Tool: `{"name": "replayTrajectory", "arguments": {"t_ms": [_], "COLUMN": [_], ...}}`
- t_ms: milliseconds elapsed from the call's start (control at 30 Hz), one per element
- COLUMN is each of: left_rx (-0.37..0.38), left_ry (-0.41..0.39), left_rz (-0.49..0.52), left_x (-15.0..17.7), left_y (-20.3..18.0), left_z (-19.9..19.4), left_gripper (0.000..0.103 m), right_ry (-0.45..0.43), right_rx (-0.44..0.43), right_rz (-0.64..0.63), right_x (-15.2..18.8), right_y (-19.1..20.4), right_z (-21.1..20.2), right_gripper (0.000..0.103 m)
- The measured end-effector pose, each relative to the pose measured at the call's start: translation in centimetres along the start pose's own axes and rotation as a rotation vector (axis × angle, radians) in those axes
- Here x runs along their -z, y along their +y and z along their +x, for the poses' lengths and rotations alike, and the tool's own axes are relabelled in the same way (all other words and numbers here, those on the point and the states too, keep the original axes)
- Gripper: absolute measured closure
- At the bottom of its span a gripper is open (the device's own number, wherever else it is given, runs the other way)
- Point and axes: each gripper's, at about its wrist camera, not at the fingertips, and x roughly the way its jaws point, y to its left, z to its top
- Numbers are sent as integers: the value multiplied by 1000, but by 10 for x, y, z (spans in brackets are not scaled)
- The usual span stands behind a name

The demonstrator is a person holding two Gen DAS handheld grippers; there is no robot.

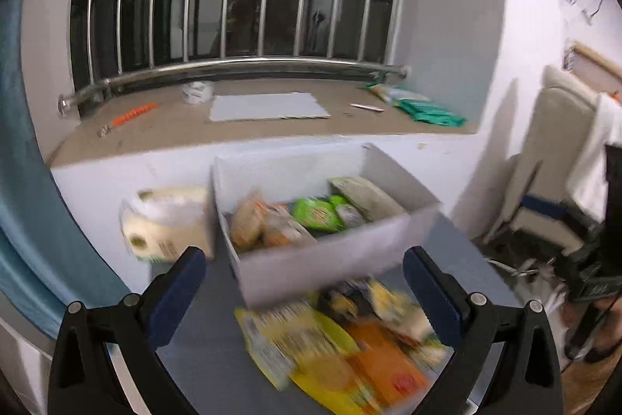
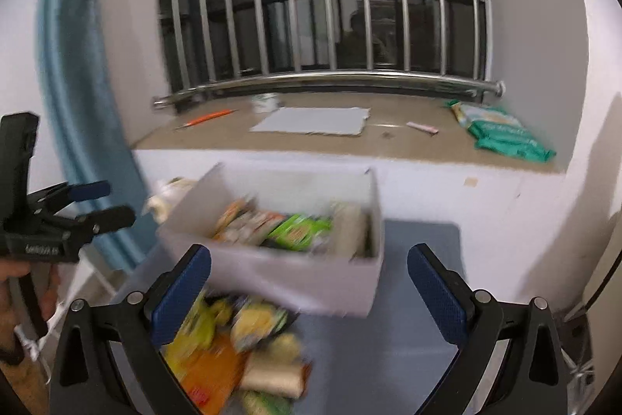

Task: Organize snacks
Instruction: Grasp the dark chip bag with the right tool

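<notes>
Left wrist view: the left gripper (image 1: 303, 282) hangs above a grey table (image 1: 202, 349) with its jaws spread wide and nothing between them. Under it lies a loose pile of packets (image 1: 334, 352), a yellow one (image 1: 299, 349) and an orange one (image 1: 385, 364) on top. The yellow packet's long axis runs from upper left to lower right in the picture; the blur keeps me from saying which end is its top. Beyond the pile stands a white box (image 1: 322, 259), open upward, its long side slanting up to the right, with several packets already inside, a green one (image 1: 315, 214) among them. A paper roll (image 1: 163, 224) lies just left of the box.

Right wrist view: the right gripper (image 2: 309, 288) is also wide apart and empty. The pile sits low and left, between the jaws, and the box is just past it, its near wall close to the pile. The left gripper appears at the left edge, its jaws parted. Green packs (image 2: 501, 135) lie on the sill (image 2: 217, 139) behind, well apart from the box.

The step in hand looks like a reach for the next loose packet, with part of the sorting done. The next move calls for lowering one gripper over the top packet, closing across its short width, then lifting it clear of the near wall and into the box.
</notes>
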Motion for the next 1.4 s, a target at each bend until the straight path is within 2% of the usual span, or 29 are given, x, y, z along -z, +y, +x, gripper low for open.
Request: {"name": "replayTrajectory", "arguments": {"t_ms": [167, 300, 367, 433, 533, 633, 767, 933, 1033, 1133, 1200, 1233, 1400], "left_rx": [56, 69, 98, 79, 75, 69, 60, 51, 44, 37, 33, 28, 22], "left_ry": [-20, -41, -30, -36, -45, -56, -69, -50, -40, -36, -31, -27, -9], "left_rz": [-66, -143, -151, -149, -135, -128, -115, -123, -133, -139, -143, -146, -161], "left_x": [60, 92, 99, 101, 100, 101, 104, 110, 112, 115, 116, 117, 119], "left_y": [-14, -16, -17, -18, -19, -19, -18, -12, -7, -4, -1, 0, 3], "left_z": [-35, -52, -55, -58, -60, -64, -69, -66, -64, -63, -62, -60, -52], "left_gripper": [0, 0, 0, 0, 0, 0, 0, 0, 0, 0, 0, 0, 0], "right_ry": [-9, 27, 70, 72, 89, 139, 199, 263, 313, 365, 389, 384, 346], "right_rx": [-86, -138, -131, -118, -161, -123, -116, -93, -62, -66, -51, -29, -53], "right_rz": [77, 158, 127, 110, 102, 65, 27, -33, -62, -52, -78, -105, -115], "right_x": [63, 92, 94, 94, 93, 88, 75, 59, 57, 61, 66, 68, 68], "right_y": [10, 8, 13, 18, 26, 34, 39, 48, 54, 53, 56, 57, 53], "right_z": [-31, -29, -18, -12, 3, 31, 75, 123, 152, 177, 185, 186, 164], "right_gripper": [0, 0, 0, 0, 0, 0, 0, 0, 0, 1, 24, 32, 52]}}
